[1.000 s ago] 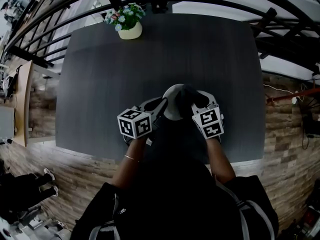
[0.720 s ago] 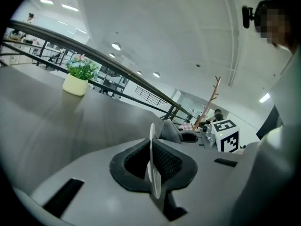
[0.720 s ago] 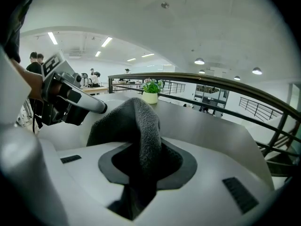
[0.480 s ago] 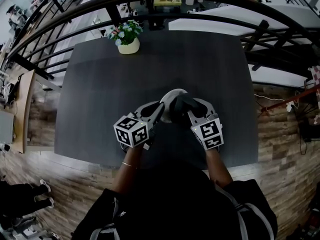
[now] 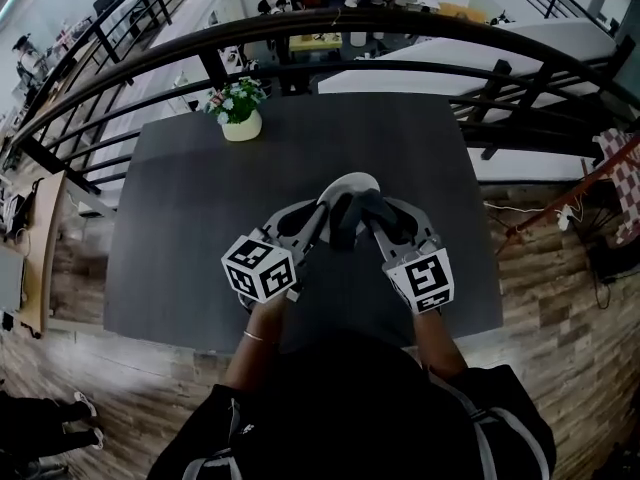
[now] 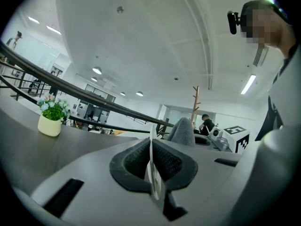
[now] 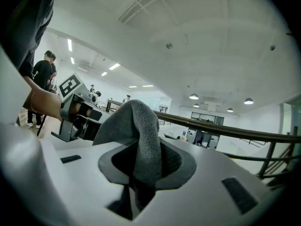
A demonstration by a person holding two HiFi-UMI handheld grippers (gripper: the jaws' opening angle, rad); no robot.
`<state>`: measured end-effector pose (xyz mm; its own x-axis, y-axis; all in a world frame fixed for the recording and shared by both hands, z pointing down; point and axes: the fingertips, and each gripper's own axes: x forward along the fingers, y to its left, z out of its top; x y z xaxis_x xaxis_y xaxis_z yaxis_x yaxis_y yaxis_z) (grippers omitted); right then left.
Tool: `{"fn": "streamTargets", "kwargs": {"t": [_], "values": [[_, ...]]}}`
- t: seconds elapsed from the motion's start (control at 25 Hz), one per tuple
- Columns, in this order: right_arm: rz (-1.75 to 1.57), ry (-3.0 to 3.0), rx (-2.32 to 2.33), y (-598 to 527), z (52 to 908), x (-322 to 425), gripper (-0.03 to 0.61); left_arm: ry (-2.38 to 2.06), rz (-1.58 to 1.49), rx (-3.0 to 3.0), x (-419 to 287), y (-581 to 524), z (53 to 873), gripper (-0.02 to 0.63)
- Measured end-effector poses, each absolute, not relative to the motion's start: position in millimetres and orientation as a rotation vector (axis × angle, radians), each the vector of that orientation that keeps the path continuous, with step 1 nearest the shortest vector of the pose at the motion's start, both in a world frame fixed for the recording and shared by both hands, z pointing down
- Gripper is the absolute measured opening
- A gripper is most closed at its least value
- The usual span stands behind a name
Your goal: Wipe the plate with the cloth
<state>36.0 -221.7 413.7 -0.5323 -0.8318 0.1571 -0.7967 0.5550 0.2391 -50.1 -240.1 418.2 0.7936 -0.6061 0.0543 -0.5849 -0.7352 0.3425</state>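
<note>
Where the white round plate hangs above the near middle of the dark grey wood-grain tabletop, it is tipped up on its edge and shows as a thin white line in the left gripper view. The left gripper has its jaws nearly together on the plate's near rim. They have just been closing, with that rim between them. Just right of the plate, a dark grey fleecy cloth covers part of the plate's near face in the head view; whether it presses on the plate cannot be told. The right gripper pinches a bunched fold of the cloth tight between its jaws, and the rest rises in a hump beyond them. Both grippers meet at the plate from opposite sides, their black-and-white marker cubes towards the person. At the tabletop's far left corner stands a cream pot of small flowers. Beyond it a black metal railing curves across.
</note>
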Motion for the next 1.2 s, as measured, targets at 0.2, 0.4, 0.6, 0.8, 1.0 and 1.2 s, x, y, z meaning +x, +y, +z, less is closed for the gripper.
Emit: {"fn": "streamTargets", "kwargs": {"t": [0.2, 0.4, 0.6, 0.8, 1.0, 1.2], "values": [[-0.277, -2.584, 1.375, -211, 382, 44, 0.08, -0.9, -0.149, 2.702, -37, -237, 387, 0.015], [-0.352, -2.649, 1.382, -199, 353, 39, 0.08, -0.891, -0.188, 2.775, -36, -229, 360, 0.015], [-0.43, -2.732, 1.328, -191, 325, 25, 0.08, -0.906, -0.196, 2.819, -38, -223, 342, 0.015], [-0.461, -2.821, 1.263, -182, 307, 10, 0.08, -0.913, -0.199, 2.854, -35, -217, 331, 0.015], [-0.45, -2.852, 1.214, -179, 310, -3, 0.08, -0.921, -0.209, 2.854, -34, -211, 328, 0.015], [-0.43, -2.855, 1.162, -180, 313, -6, 0.08, -0.937, -0.192, 2.881, -25, -209, 323, 0.015]]}}
